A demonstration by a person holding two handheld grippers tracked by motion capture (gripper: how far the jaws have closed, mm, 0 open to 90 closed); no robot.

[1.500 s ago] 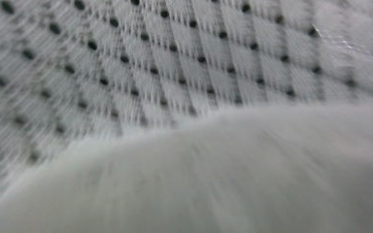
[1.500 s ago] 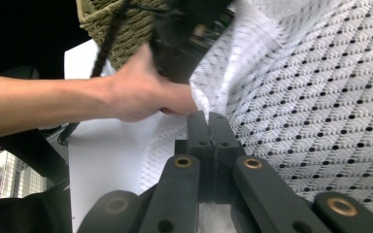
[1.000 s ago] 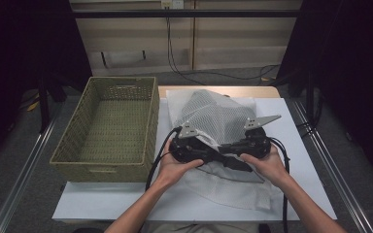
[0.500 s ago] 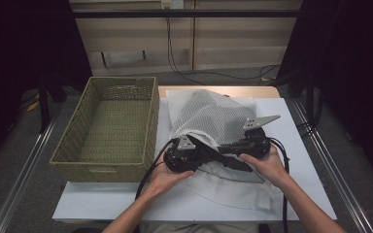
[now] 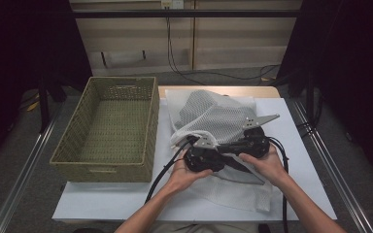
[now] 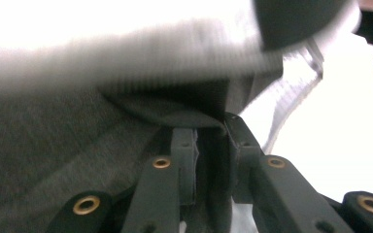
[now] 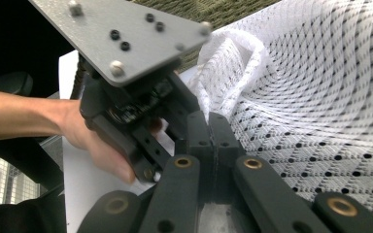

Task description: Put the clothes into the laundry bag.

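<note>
the white mesh bag [image 5: 213, 121] lay on the white sheet [image 5: 301, 160] just right of the wicker basket [image 5: 108, 127], its long axis running from the near edge toward the far-left — mouth end bunched at the grippers. the left gripper [image 5: 194, 145] had just been closing, dark cloth between its jaws; the right gripper [image 5: 245, 141] was clamped tight on the mesh.
</note>
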